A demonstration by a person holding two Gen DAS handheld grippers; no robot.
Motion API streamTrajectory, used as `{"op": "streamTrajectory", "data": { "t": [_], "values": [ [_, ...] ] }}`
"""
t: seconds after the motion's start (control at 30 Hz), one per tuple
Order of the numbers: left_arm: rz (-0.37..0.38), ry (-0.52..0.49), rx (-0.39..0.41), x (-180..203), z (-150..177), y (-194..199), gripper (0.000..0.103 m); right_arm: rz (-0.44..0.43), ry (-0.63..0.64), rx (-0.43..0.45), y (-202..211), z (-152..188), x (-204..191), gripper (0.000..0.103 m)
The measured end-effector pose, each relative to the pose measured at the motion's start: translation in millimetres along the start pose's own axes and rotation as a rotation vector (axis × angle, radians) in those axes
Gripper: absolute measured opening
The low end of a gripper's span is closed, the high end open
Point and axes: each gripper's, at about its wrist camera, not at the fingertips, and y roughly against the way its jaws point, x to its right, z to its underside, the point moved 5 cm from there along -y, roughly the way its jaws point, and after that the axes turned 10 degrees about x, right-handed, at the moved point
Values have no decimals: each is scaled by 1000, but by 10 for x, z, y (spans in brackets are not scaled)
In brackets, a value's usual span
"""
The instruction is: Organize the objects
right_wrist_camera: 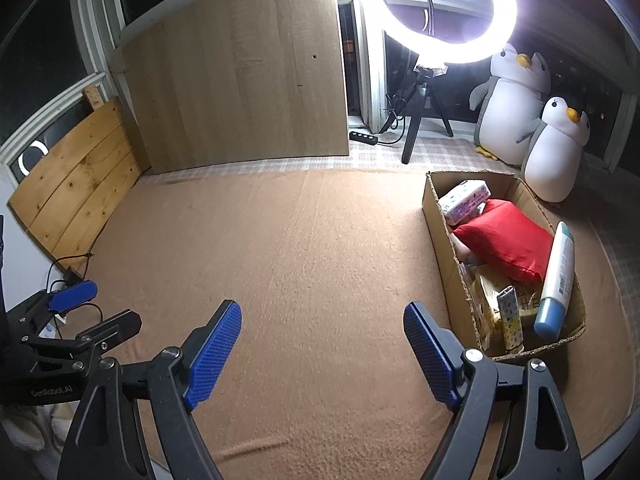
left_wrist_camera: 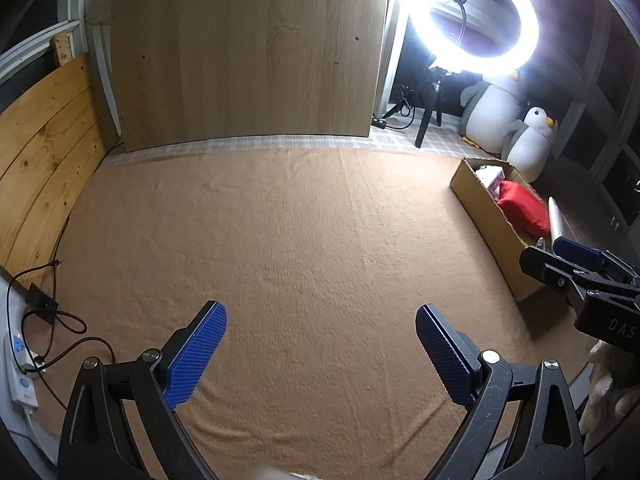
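A cardboard box (right_wrist_camera: 434, 216) stands at the right of the brown blanket (right_wrist_camera: 304, 248). It holds a red pouch (right_wrist_camera: 500, 240), a tissue pack (right_wrist_camera: 464, 200), a white and blue bottle (right_wrist_camera: 558, 280), a small patterned tube (right_wrist_camera: 510, 316) and yellow packets. My right gripper (right_wrist_camera: 322, 322) is open and empty above the blanket, left of the box. My left gripper (left_wrist_camera: 320, 322) is open and empty above the blanket. The box (left_wrist_camera: 484, 216) and red pouch (left_wrist_camera: 524, 206) also show at the right of the left wrist view.
A ring light on a tripod (right_wrist_camera: 448, 12) and two plush penguins (right_wrist_camera: 516, 104) stand behind the box. Wooden boards (right_wrist_camera: 240, 72) lean at the back and left. A power strip with cables (left_wrist_camera: 20, 364) lies at the blanket's left edge.
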Motion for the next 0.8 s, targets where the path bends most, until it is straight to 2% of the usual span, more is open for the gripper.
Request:
{"op": "streamTrajectory", "data": {
  "t": [0.8],
  "values": [
    [4,15,-51,33,-35,-387,98,10,12,-40,-304,-18,6,80]
  ]
}}
